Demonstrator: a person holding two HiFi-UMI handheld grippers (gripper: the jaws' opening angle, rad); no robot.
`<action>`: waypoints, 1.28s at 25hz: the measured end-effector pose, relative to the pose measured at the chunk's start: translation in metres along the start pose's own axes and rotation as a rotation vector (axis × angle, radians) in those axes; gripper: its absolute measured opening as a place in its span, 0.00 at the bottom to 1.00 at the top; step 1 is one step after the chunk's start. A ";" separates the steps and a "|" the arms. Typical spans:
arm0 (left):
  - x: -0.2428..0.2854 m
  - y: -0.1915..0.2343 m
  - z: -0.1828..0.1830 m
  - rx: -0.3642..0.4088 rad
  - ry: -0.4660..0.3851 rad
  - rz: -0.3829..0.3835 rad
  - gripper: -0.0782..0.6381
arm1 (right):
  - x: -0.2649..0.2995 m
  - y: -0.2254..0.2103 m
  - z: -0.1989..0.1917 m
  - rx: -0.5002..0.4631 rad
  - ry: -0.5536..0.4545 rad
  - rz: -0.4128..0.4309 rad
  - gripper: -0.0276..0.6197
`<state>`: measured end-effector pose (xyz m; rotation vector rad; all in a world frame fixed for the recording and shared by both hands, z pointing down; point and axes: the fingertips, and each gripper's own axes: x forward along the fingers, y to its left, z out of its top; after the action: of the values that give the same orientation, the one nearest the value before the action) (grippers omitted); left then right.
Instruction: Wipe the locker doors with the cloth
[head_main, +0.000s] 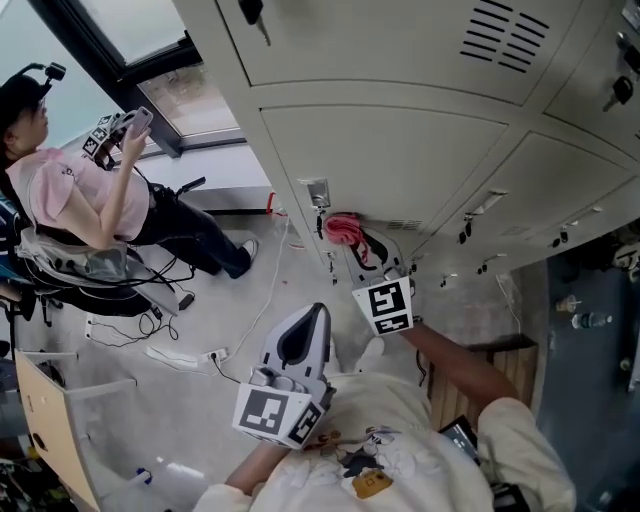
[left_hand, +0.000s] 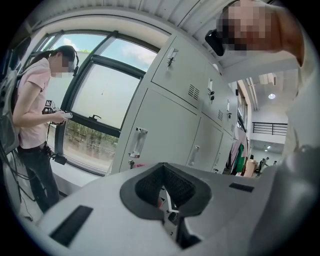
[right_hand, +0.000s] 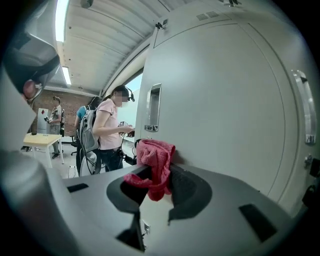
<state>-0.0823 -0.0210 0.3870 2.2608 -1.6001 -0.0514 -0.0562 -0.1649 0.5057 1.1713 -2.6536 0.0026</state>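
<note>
A pink-red cloth (head_main: 343, 229) (right_hand: 153, 160) is pinched in my right gripper (head_main: 353, 246) (right_hand: 152, 183), which is shut on it. The cloth is bunched and pressed against a grey locker door (head_main: 400, 160) (right_hand: 225, 100), just below that door's recessed handle (head_main: 317, 192) (right_hand: 153, 107). My left gripper (head_main: 312, 318) (left_hand: 164, 189) is lower and nearer my body, away from the lockers. Its jaws are shut with nothing between them. In the left gripper view the row of locker doors (left_hand: 165, 125) stands ahead, out of its reach.
A person in a pink shirt (head_main: 75, 195) (left_hand: 35, 110) stands at the left by the window (head_main: 150, 40), holding grippers. Cables and a power strip (head_main: 190, 358) lie on the floor. A cardboard box (head_main: 50, 420) sits lower left. Keys hang from neighbouring locker doors (head_main: 465, 230).
</note>
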 end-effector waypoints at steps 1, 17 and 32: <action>-0.001 0.000 0.000 0.000 0.001 0.002 0.12 | 0.004 0.002 -0.002 0.004 0.006 0.001 0.20; 0.003 -0.001 0.000 0.010 0.012 -0.020 0.12 | 0.038 0.025 -0.018 0.055 0.062 0.015 0.20; 0.017 -0.017 -0.002 0.019 0.024 -0.097 0.12 | 0.012 -0.012 -0.018 -0.003 0.060 -0.043 0.20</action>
<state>-0.0602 -0.0315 0.3865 2.3432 -1.4844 -0.0340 -0.0512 -0.1800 0.5250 1.2085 -2.5750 0.0263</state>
